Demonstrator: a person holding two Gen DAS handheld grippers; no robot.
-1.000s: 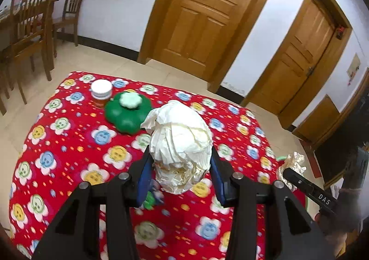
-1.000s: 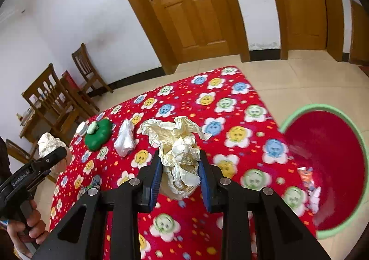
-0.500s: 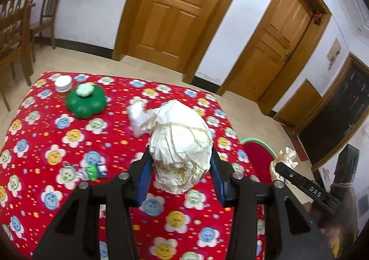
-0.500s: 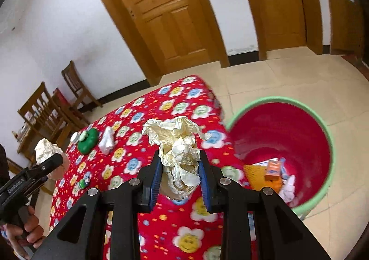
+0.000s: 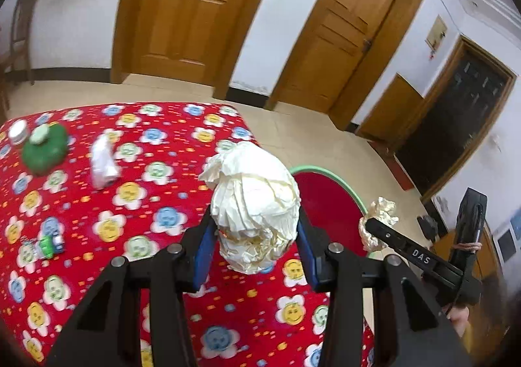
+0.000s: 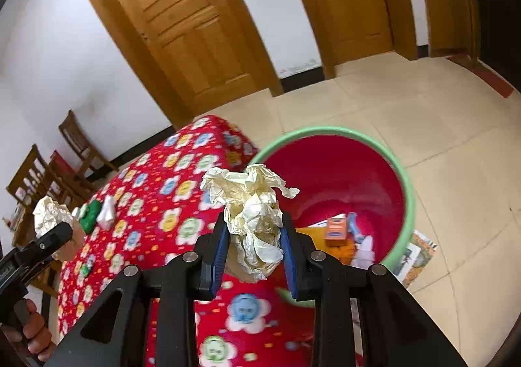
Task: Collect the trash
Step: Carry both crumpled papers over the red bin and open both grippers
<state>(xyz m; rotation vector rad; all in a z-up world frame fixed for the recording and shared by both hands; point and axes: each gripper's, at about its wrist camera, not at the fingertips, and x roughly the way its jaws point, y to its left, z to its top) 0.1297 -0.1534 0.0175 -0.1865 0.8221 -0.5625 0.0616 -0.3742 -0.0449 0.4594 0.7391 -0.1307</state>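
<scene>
"DAS" on right gripper point(image 5: 374, 230) arm; both clamp paper wads point(image 5: 255, 207) point(image 6: 255, 220); red bin point(image 6: 402, 178) at 1 o'clock; tissue point(image 5: 102, 165) on tablecloth point(image 5: 97, 204) at 10.

Red tablecloth point(image 5: 97, 197) with smiling flowers, cream paper wad point(image 5: 257, 207), red bin point(image 6: 338, 178) green-rimmed, blue gripper pads point(image 5: 203, 256)

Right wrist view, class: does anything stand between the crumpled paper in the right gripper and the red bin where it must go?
Nothing visible does. The right gripper is shut on its crumpled paper ball, and the red bin stands open-topped on the floor just past the table edge, holding only trash at the bottom.
</scene>
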